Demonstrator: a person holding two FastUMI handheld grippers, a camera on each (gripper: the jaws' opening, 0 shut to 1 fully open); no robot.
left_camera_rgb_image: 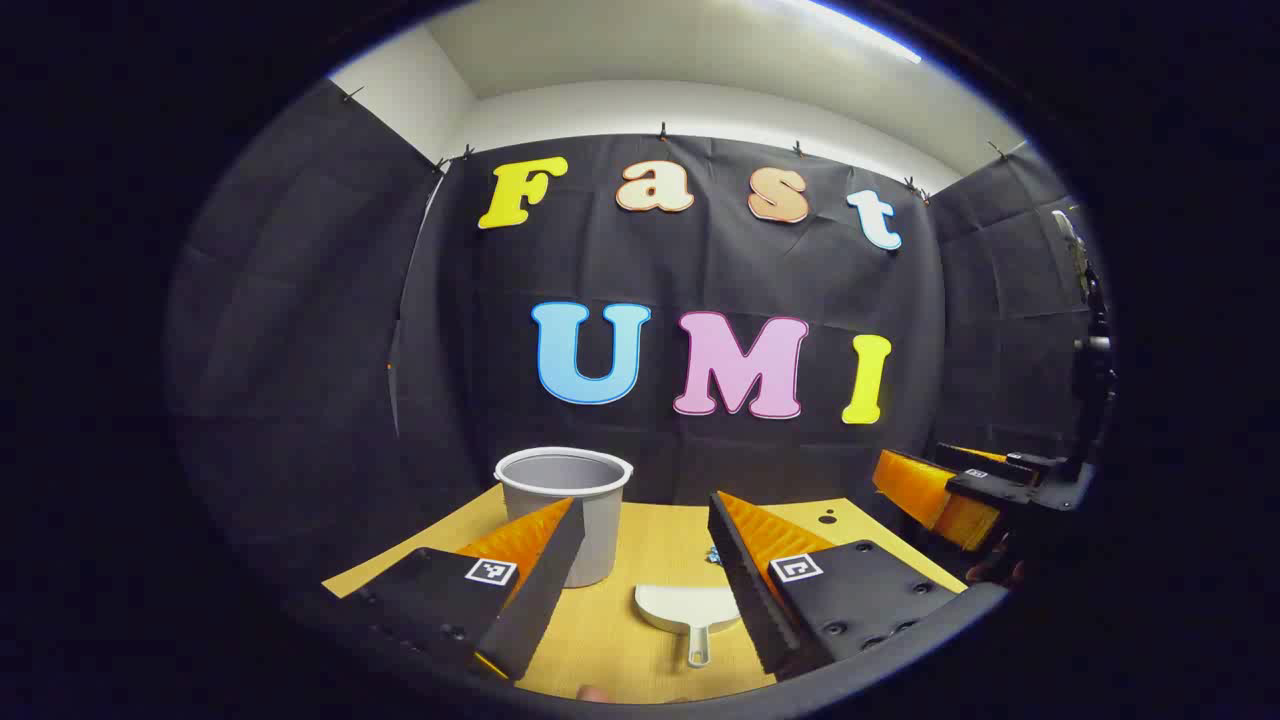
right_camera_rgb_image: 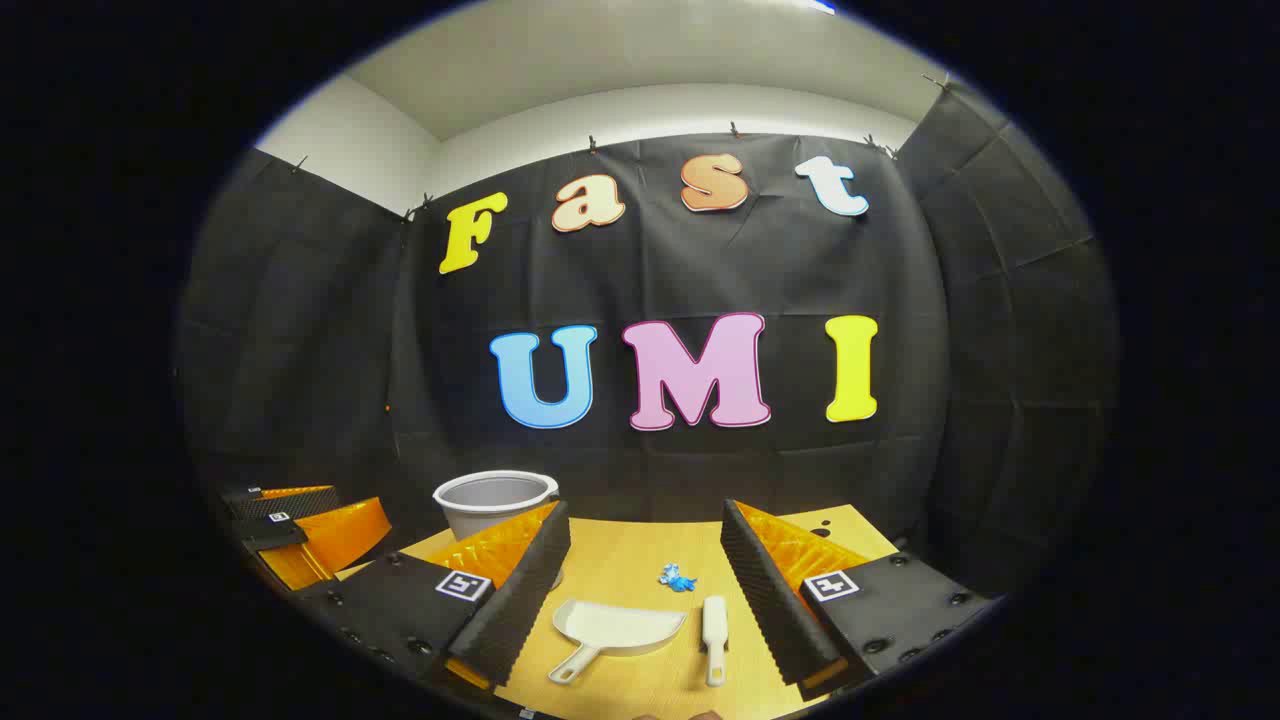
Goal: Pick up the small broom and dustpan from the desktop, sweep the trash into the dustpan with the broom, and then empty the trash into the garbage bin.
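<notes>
a small booth closed in by black cloth (right_camera_rgb_image: 330, 330) hung on three sides, pinned along its top edge with small clips. above the cloth, a plain white wall (right_camera_rgb_image: 660, 105) meets a pale ceiling (right_camera_rgb_image: 640, 50), where a bright strip light (left_camera_rgb_image: 860, 28) glows near the upper edge. below, a light wooden desktop (right_camera_rgb_image: 620, 560) with a few small dark holes near its far right corner stands against the back cloth.

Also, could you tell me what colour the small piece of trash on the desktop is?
The trash is blue, clearest in the right gripper view.
</notes>
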